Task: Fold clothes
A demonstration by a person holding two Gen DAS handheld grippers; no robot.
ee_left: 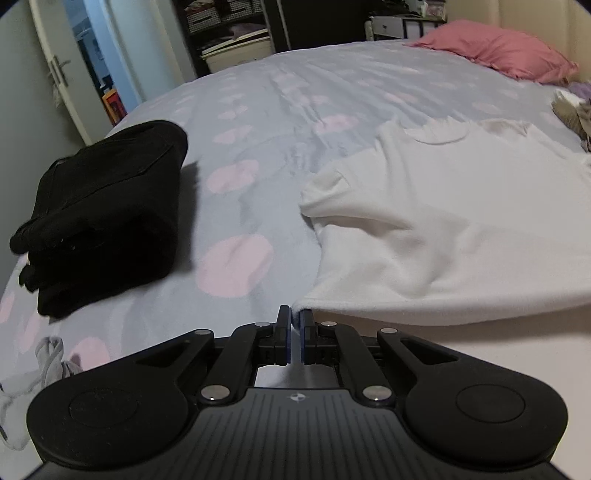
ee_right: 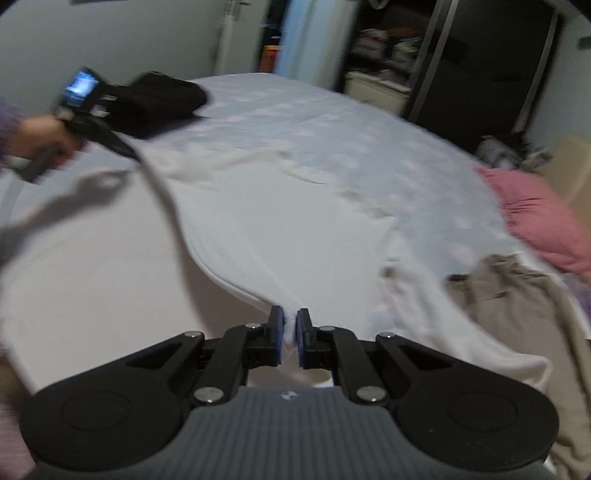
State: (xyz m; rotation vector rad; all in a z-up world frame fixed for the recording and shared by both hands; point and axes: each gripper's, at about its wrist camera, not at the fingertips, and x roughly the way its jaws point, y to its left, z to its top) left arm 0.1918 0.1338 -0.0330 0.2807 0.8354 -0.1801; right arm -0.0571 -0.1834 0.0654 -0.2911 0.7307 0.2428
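Note:
A white T-shirt (ee_left: 454, 221) lies spread on the bed, neck away from me. My left gripper (ee_left: 294, 317) is shut on its near left hem corner. My right gripper (ee_right: 290, 323) is shut on the other hem corner of the white T-shirt (ee_right: 280, 221), which stretches between the two and is lifted off the sheet at the near edge. In the right wrist view the left gripper (ee_right: 135, 155) shows at the far left, held by a hand. A folded stack of black clothes (ee_left: 107, 218) sits on the bed to the left; it also shows in the right wrist view (ee_right: 162, 99).
The bed has a pale blue sheet with pink spots (ee_left: 258, 147). A pink pillow (ee_left: 498, 51) lies at the head. A beige garment (ee_right: 517, 310) lies crumpled to the right. A grey cloth (ee_left: 44, 365) lies at the near left. Shelves (ee_left: 229, 29) and a door stand beyond.

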